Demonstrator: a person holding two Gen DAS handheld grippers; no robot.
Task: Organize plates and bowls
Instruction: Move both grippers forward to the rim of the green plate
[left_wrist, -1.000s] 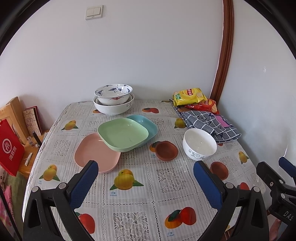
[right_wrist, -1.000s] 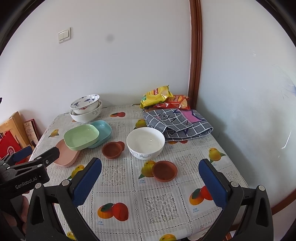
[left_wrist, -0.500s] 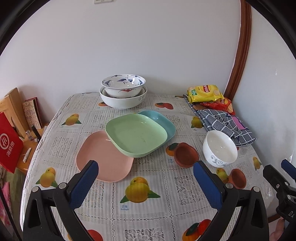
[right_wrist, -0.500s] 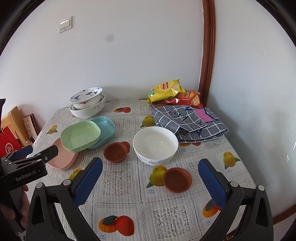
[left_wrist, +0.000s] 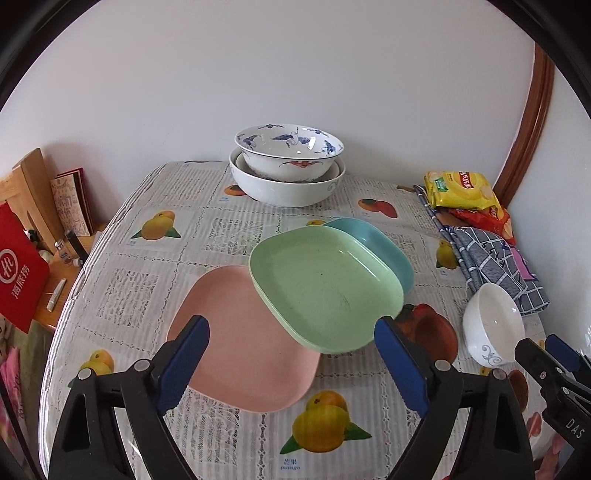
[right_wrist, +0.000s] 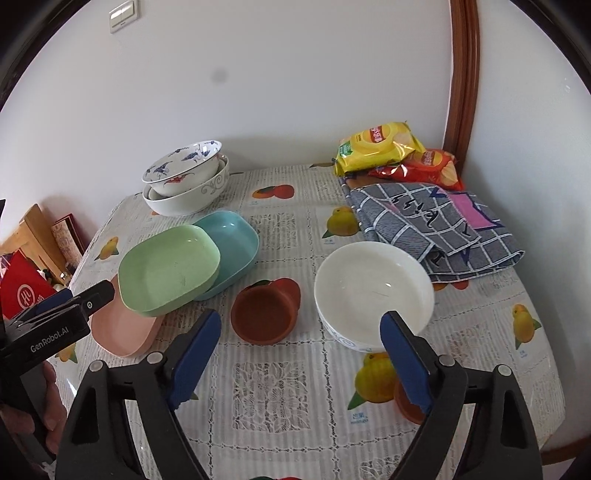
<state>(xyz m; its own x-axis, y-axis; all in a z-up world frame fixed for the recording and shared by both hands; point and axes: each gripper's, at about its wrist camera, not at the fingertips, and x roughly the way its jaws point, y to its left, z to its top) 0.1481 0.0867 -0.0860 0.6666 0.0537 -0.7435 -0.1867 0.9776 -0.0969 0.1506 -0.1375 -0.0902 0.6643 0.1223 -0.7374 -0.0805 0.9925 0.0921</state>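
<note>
Both grippers are empty, jaws wide but closing: left gripper over the pink plate and green plate, right gripper before the white bowl and brown dish.

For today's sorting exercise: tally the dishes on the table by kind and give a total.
Square plates: 3, pink, green, blue
White bowls: 3, patterned, large, plain
Small brown dishes: 2
Total: 8

Both grippers' fingers closing, empty
</note>
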